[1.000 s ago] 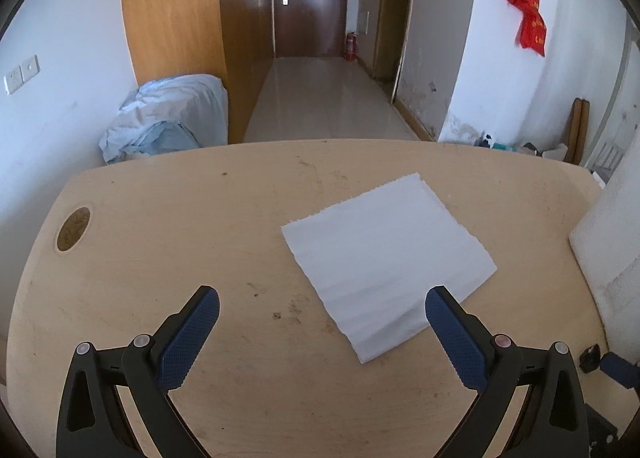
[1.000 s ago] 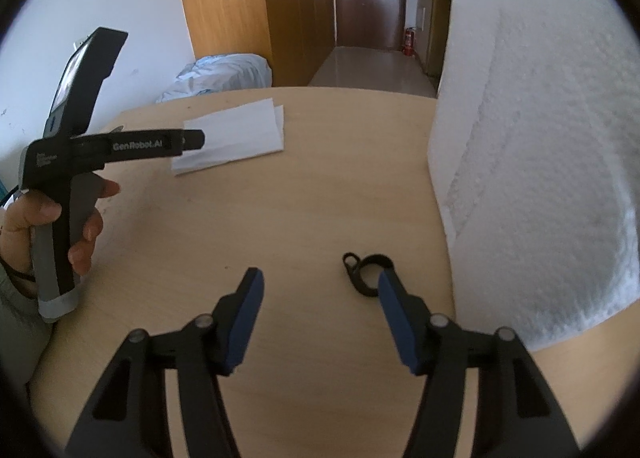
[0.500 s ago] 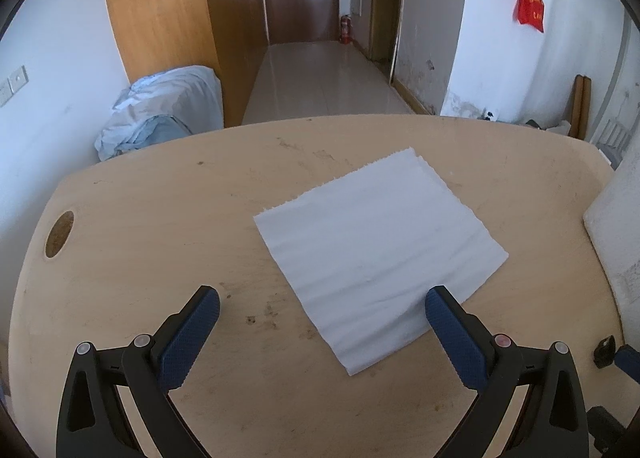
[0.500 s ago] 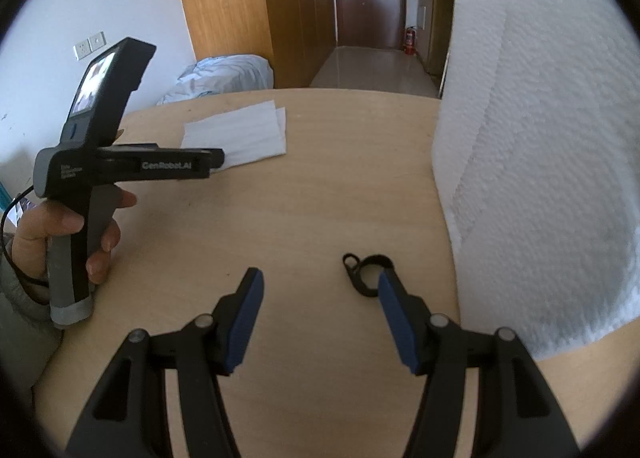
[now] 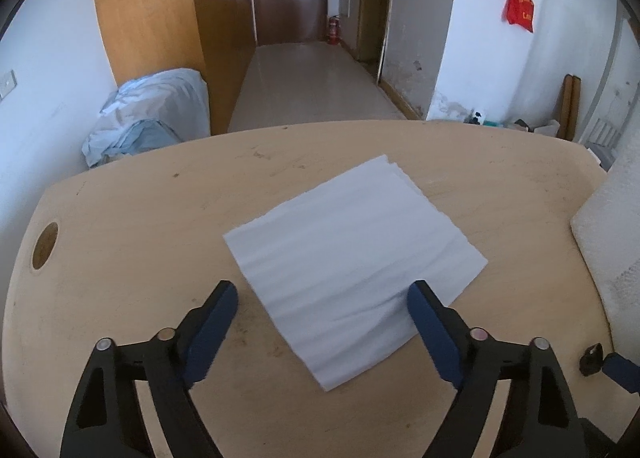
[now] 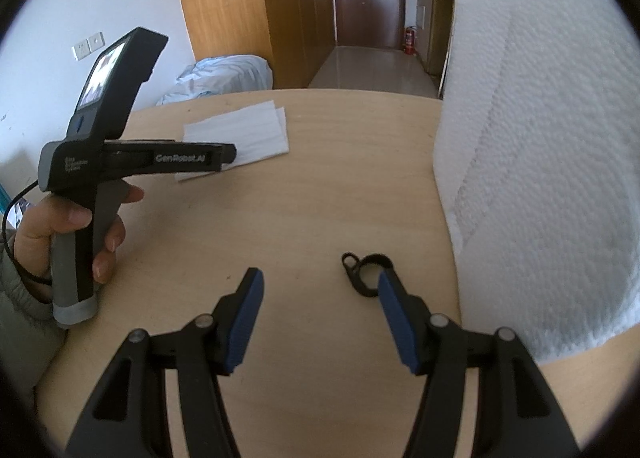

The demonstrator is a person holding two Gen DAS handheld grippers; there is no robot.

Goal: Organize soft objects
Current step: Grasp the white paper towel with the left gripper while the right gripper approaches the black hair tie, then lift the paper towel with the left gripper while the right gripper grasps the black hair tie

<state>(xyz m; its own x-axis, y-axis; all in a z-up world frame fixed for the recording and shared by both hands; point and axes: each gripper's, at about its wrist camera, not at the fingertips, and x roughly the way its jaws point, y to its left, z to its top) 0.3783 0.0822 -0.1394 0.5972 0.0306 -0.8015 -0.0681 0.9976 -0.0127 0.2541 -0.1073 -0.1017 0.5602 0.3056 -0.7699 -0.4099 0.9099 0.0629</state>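
Observation:
A thin white foam sheet (image 5: 352,254) lies flat on the wooden table (image 5: 140,225); it also shows in the right wrist view (image 6: 244,133) at the far left. My left gripper (image 5: 324,294) is open and empty, its jaws spread over the sheet's near corner, just above it. A big thick white foam slab (image 6: 536,161) stands at the table's right side. My right gripper (image 6: 318,290) is open and empty, low over the table beside the slab.
A small black ring clip (image 6: 366,272) lies on the table by my right gripper's right finger. The left handheld gripper body (image 6: 108,161) and hand are at the left of the right wrist view. A cable hole (image 5: 45,245) is in the table's left side.
My left gripper has moved forward and right toward the foam sheet, so its jaws now straddle the sheet's near corner. My right gripper has stayed in place.

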